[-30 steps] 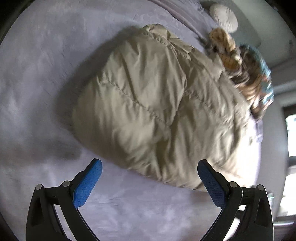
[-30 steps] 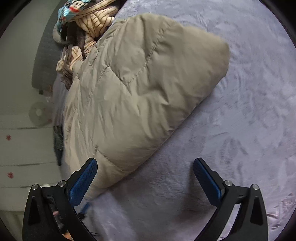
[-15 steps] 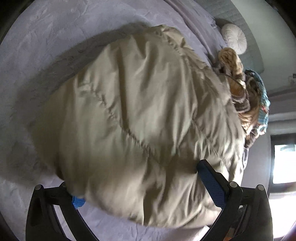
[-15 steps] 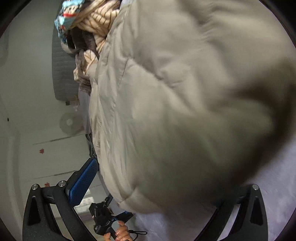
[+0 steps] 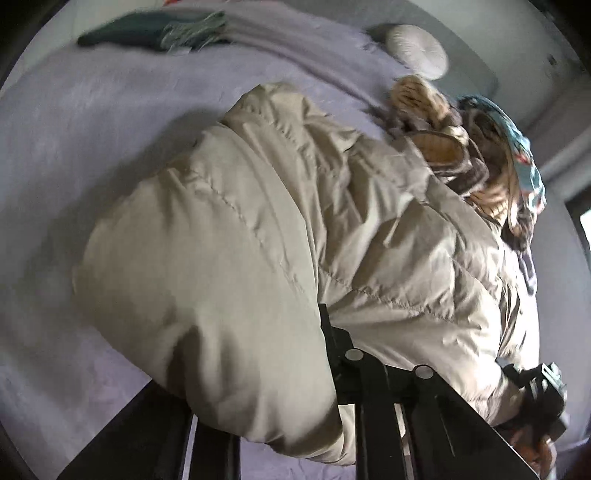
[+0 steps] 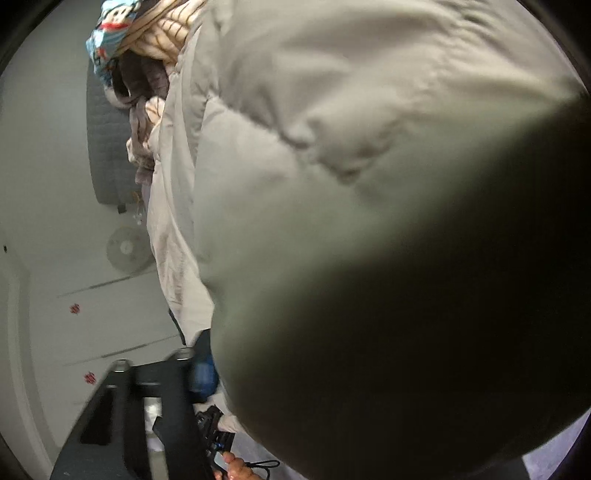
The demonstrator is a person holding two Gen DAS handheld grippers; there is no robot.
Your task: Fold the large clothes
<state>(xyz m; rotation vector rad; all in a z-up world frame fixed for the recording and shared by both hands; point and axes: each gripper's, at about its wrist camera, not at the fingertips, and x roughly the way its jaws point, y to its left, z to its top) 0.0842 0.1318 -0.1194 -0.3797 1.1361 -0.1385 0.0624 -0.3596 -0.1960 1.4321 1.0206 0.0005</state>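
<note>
A: Beige puffer jacket (image 5: 258, 229), quilted, bunched in a thick mound on the lavender bedspread (image 5: 74, 147). Near edge bulges over both tools.

B: Left gripper (image 5: 295, 369)?

A: Jaws have just been closing, with the jacket's near fold between them. One black finger (image 5: 332, 343) shows against the fabric; the other is buried under the bulge. Reads as clamped on the jacket.

B: And the right gripper (image 6: 236, 373)?

A: Jaws also just closing. In the right wrist view the jacket (image 6: 332, 147) fills nearly everything, lower part in dark shadow. One blue pad (image 6: 202, 376) sits against the fabric edge; the far finger is hidden behind the padding. Fabric lies between them, but I cannot tell whether the grip is firm.

B: Around the jacket?

A: Pile of clothes (image 5: 480, 155) at its far end, touching it: tan striped knit, brown pieces, a light blue printed item. Beyond that a round pale cushion (image 5: 417, 50) against a grey headboard (image 5: 480, 55). Dark green garment (image 5: 147, 31) at the far edge of the bed, well apart.

B: Off the bed?

A: White wall (image 6: 55, 221) with a round fan (image 6: 127, 249) near it and two small red marks. A hand (image 6: 236, 467) shows at the bottom of the right view, on a black device.
</note>
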